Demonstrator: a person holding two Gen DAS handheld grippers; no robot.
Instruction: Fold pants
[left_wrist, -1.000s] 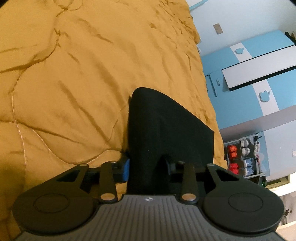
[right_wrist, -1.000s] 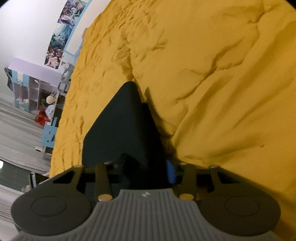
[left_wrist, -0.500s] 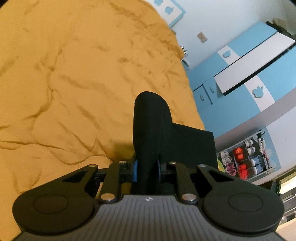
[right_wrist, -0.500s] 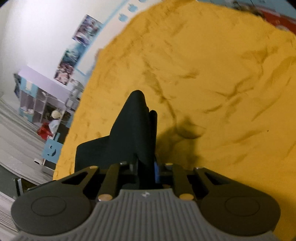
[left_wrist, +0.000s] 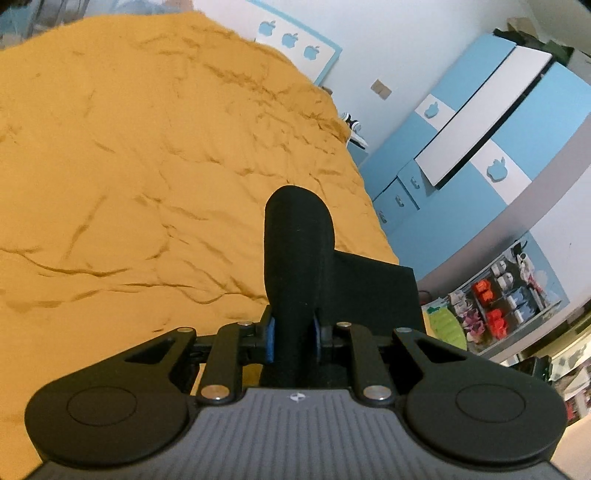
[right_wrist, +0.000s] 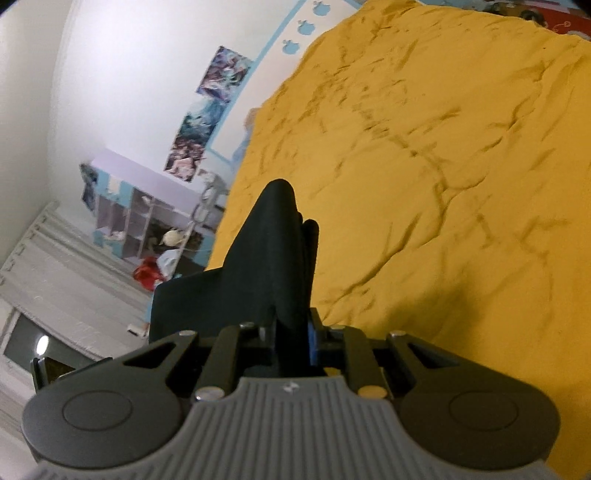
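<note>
The left claw (left_wrist: 291, 341) is closed on a thick fold of the black pants (left_wrist: 297, 251), and its blue pads (left_wrist: 269, 341) press on the cloth from both sides. The jaws have just been closing on this fold. The cloth stands up from the claw toward 12 o'clock like a rounded hump, and a flat part of it spreads out toward 3 o'clock, above the edge of the bed (left_wrist: 129, 166). The bed has a wrinkled yellow cover and fills the side from 9 to 12 o'clock. A blue wardrobe (left_wrist: 480, 140) stands at 2 o'clock. The right claw (right_wrist: 295, 341) is also closed on the pants (right_wrist: 273, 251), with a bunched fold between its jaws, which have just been closing too. Here the cloth rises toward 12 o'clock and another part hangs toward 9 o'clock. The yellow bed (right_wrist: 443, 147) lies from 12 to 4 o'clock, and a shelf (right_wrist: 147, 218) with small things is at 9 o'clock.
</note>
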